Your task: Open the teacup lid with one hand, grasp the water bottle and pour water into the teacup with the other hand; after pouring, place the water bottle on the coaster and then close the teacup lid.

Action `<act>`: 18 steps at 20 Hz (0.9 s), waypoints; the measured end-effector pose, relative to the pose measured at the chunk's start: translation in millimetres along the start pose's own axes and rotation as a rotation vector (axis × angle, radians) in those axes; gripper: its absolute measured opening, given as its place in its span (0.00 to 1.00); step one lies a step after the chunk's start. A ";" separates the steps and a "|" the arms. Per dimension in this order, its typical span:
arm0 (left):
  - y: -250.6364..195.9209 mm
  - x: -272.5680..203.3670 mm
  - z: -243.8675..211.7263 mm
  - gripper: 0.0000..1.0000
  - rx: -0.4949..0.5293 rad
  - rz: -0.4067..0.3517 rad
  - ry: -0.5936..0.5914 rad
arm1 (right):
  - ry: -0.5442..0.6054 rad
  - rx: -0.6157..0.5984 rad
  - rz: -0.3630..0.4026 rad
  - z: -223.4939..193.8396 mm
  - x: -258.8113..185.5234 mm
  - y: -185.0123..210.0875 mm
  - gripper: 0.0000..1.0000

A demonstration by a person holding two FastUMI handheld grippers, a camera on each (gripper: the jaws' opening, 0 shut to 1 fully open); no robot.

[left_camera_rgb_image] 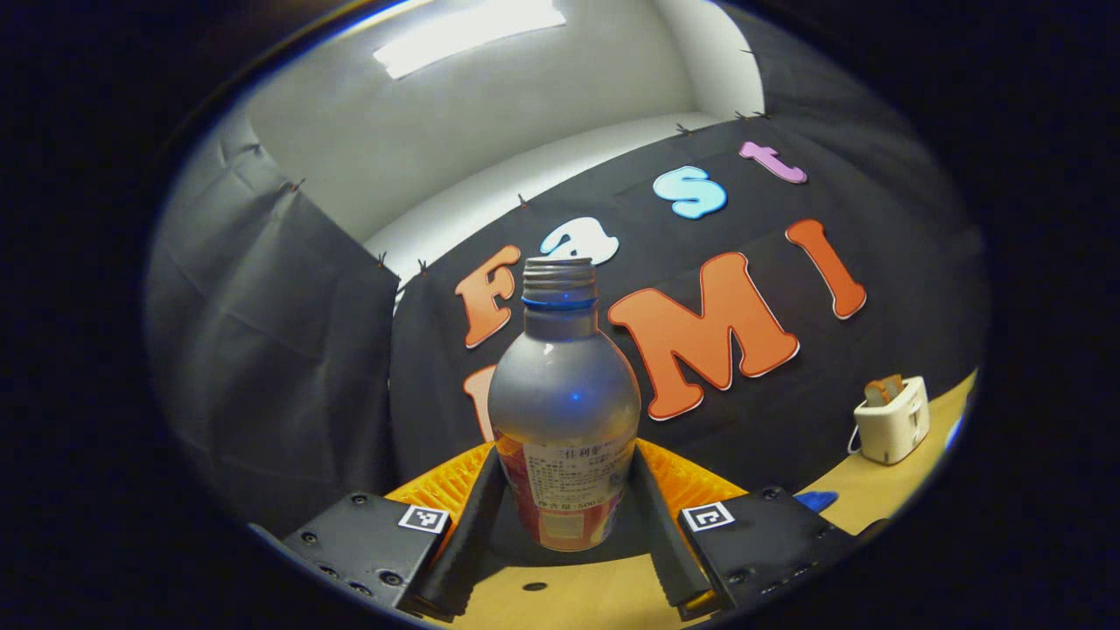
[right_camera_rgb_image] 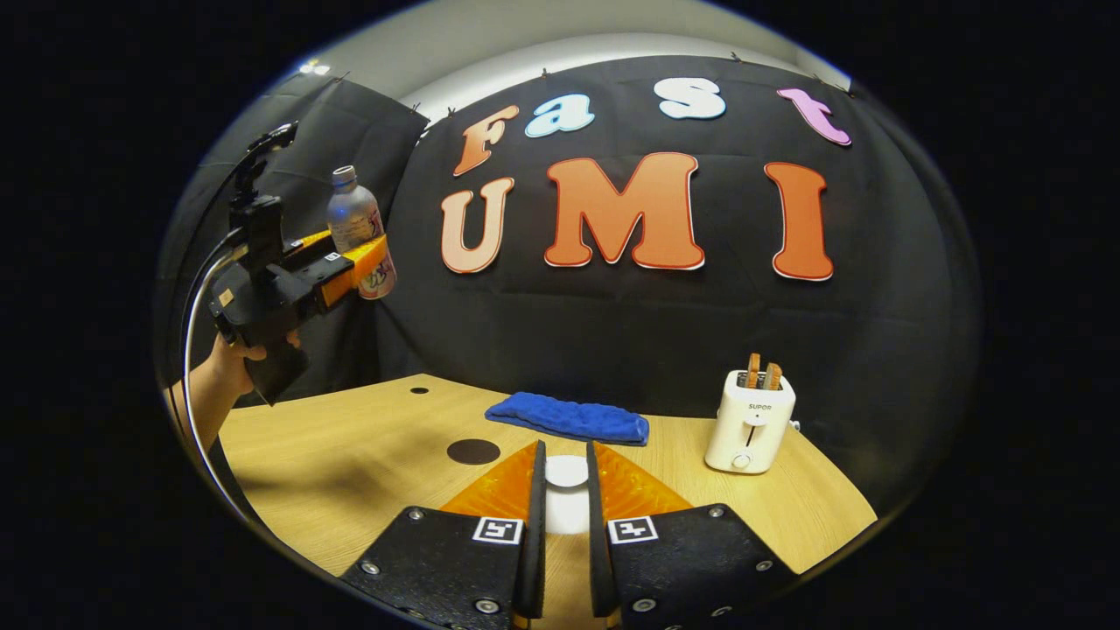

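Wooden and pale, the curved table (right_camera_rgb_image: 350, 455) carries a folded blue towel (right_camera_rgb_image: 569, 420) near the back wall, a small white toaster (right_camera_rgb_image: 750, 424) with two slices of toast in its slots, and a dark round coaster (right_camera_rgb_image: 473, 451) lying flat to the left of the right gripper's fingers. Lifted well above that table, the silver metal water bottle with an orange lower label (left_camera_rgb_image: 564, 411) stands upright and uncapped, its threaded neck bare, clamped low on the body between both fingers of the left gripper (left_camera_rgb_image: 564, 516), which a hand (right_camera_rgb_image: 229, 360) holds at the left of the right gripper view. Judging by its look, the bottle is stiff and smooth, liable to slip if tilted fast, and its weight depends on the fill, which cannot be seen through the metal; the hold on the labelled lower body seems sound for pouring. Smaller still, a white rounded thing, most likely the teacup lid (right_camera_rgb_image: 567, 472), sits in the narrow gap of the right gripper (right_camera_rgb_image: 564, 477), whose fingers stand close together; whether they press on it cannot be told. It would be hard, smooth and breakable. Small print covers the bottle label and a short word marks the toaster front, neither of which need be spelled out.
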State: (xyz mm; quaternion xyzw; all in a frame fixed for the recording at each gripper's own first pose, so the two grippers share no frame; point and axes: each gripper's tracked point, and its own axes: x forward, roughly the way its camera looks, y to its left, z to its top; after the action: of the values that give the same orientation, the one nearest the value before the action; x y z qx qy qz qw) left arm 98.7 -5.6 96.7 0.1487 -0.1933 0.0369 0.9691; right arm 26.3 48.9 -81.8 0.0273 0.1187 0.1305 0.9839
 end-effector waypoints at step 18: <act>-100.3 17.3 -231.7 0.82 -0.463 -0.160 0.619 | 0.047 0.025 0.008 -22.6 15.5 -0.8 0.21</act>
State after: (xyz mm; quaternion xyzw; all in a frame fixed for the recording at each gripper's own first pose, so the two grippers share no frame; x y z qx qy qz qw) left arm 211.9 -30.9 -128.3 -0.0774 0.1170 -0.0400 0.9893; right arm 35.6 52.7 -107.3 0.0369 0.1435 0.1337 0.9799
